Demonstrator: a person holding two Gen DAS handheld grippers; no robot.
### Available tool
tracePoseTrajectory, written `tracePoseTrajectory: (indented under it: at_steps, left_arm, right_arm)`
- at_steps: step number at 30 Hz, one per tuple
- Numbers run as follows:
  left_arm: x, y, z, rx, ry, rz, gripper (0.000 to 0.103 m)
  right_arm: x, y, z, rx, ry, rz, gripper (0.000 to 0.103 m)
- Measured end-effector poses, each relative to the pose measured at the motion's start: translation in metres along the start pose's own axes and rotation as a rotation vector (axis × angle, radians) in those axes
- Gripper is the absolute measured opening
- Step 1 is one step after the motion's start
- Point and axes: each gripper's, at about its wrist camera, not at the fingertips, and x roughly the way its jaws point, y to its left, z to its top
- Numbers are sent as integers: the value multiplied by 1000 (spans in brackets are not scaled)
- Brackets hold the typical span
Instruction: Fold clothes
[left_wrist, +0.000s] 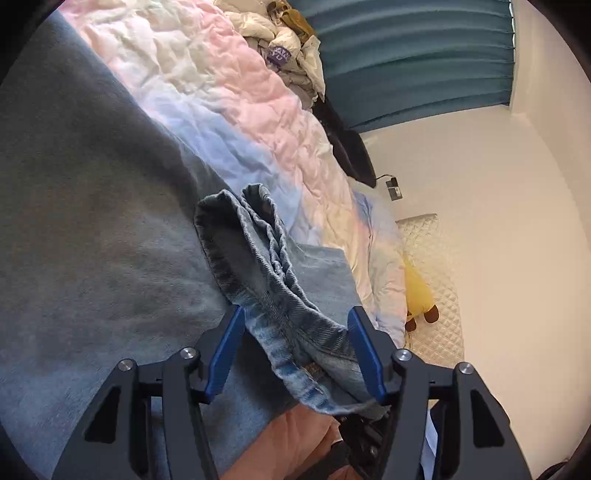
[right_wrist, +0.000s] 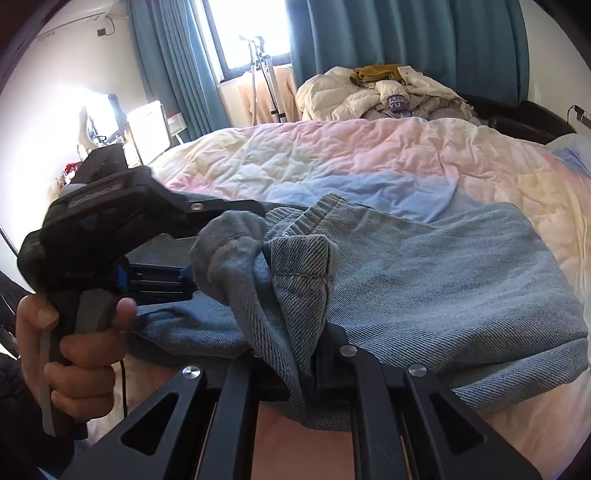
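Note:
A pair of light blue jeans (right_wrist: 443, 280) lies partly folded on the bed's pastel quilt (right_wrist: 332, 158). In the left wrist view my left gripper (left_wrist: 295, 325) stands open, its blue pads (left_wrist: 227, 350) on either side of a bunched jeans hem (left_wrist: 266, 258) that runs between them. In the right wrist view my right gripper (right_wrist: 295, 354) is shut on a fold of the jeans hem (right_wrist: 295, 280), which rises out of its jaws. The left gripper's body (right_wrist: 110, 229), held in a hand, is at the left, level with the hem.
A heap of white and mustard clothes (right_wrist: 388, 92) lies at the bed's far side, in front of teal curtains (right_wrist: 406, 37). A white wall (left_wrist: 498, 221) and a yellow plush toy (left_wrist: 417, 295) flank the bed. A dresser with clutter (right_wrist: 110, 125) stands at the left.

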Motion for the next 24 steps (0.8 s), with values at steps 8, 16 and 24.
tracePoseTrajectory:
  at_steps: [8,16,24]
  left_arm:
    - [17,41,21,-198,89,-158,59]
    - [23,15,28,1,104,-84,43]
    - [-1,-26,29,239,-4,80,9]
  right_arm:
    - [10,18,-4,-111,-26,-50,7]
    - [31,61,-21,-357,-44,-103,7]
    - [30,70,-23,-408,-110,-103,7]
